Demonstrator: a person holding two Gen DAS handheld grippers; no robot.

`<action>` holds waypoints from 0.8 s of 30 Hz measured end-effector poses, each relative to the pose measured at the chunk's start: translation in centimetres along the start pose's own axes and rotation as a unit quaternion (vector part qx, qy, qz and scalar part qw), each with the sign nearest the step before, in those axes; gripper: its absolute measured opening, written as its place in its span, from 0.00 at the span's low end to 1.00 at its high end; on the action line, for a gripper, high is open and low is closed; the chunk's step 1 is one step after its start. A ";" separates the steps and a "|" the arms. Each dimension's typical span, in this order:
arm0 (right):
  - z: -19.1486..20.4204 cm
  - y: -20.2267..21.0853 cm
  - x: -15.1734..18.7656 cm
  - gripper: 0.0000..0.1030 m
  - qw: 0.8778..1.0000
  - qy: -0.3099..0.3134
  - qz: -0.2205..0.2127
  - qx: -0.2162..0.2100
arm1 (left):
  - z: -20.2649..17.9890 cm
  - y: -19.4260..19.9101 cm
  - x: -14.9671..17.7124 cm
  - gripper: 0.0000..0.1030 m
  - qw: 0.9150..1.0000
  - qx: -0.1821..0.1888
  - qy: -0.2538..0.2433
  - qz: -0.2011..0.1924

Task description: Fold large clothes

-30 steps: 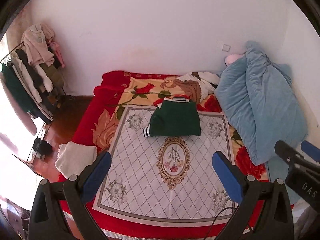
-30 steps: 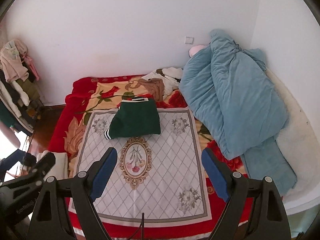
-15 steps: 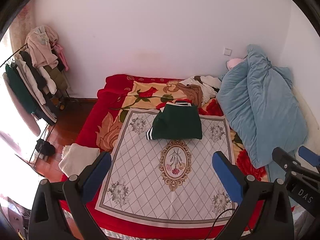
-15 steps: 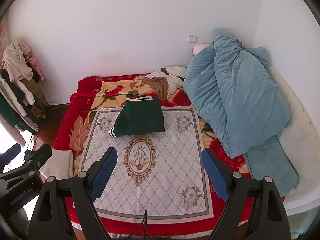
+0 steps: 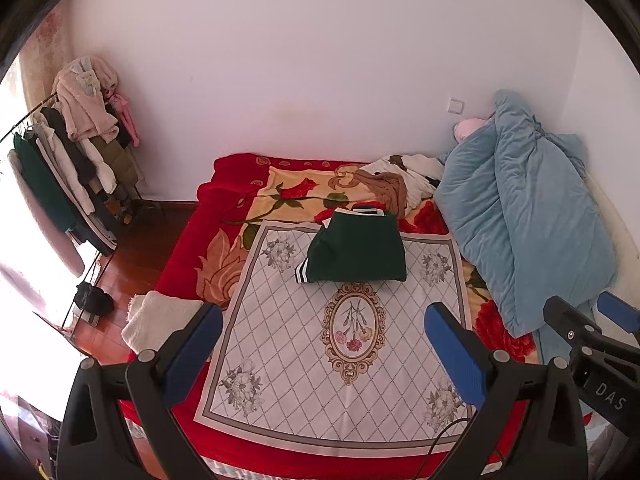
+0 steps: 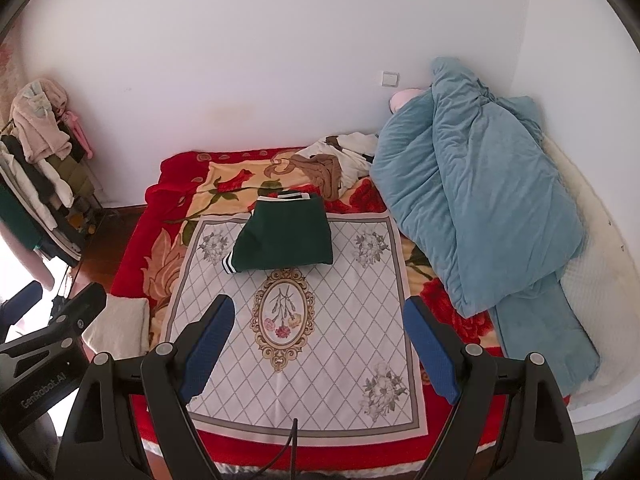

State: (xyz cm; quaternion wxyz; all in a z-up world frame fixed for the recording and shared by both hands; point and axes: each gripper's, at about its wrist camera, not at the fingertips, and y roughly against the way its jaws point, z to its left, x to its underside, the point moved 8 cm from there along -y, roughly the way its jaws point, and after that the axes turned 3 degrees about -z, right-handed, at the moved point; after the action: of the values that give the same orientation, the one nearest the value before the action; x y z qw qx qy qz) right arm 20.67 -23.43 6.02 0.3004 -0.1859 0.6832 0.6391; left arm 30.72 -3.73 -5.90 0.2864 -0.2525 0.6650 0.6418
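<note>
A dark green garment (image 5: 356,252) with striped white cuffs lies folded at the far end of the white patterned mat (image 5: 280,344) on the bed. My left gripper (image 5: 322,344) hovers open and empty above the mat's near half, well short of the garment. The right wrist view shows the same green garment (image 6: 284,236) beyond my right gripper (image 6: 318,340), which is also open and empty. A loose heap of brown and white clothes (image 5: 396,188) lies behind the garment, near the wall. Each gripper appears at the edge of the other's view.
A bulky blue duvet (image 6: 472,200) fills the bed's right side. A red floral blanket (image 5: 188,264) lies under the mat. A cream folded towel (image 5: 156,320) rests at the bed's left edge. A loaded clothes rack (image 5: 68,168) stands on the wooden floor at left.
Both views have drifted slightly, so the rack shows more in the left wrist view. Nothing on the bed has moved, and both grippers stay open.
</note>
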 end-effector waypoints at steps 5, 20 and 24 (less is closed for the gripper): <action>0.0 -0.5 -0.3 0.85 1.000 0.003 0.000 0.002 | -0.2 0.3 0.1 1.00 1.000 0.002 -0.005 0.000; 0.2 -0.6 -0.2 0.85 1.000 0.005 0.002 0.004 | -0.5 0.4 -0.1 1.00 1.000 0.004 -0.007 -0.001; 0.2 -0.4 -0.1 0.85 1.000 0.002 0.001 0.002 | -0.5 0.6 0.0 1.00 1.000 0.004 -0.007 -0.003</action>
State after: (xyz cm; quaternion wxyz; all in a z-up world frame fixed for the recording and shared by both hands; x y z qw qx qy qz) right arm 21.04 -23.25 5.81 0.2985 -0.1863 0.6851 0.6378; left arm 30.31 -4.18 -5.43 0.2942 -0.2486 0.6645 0.6404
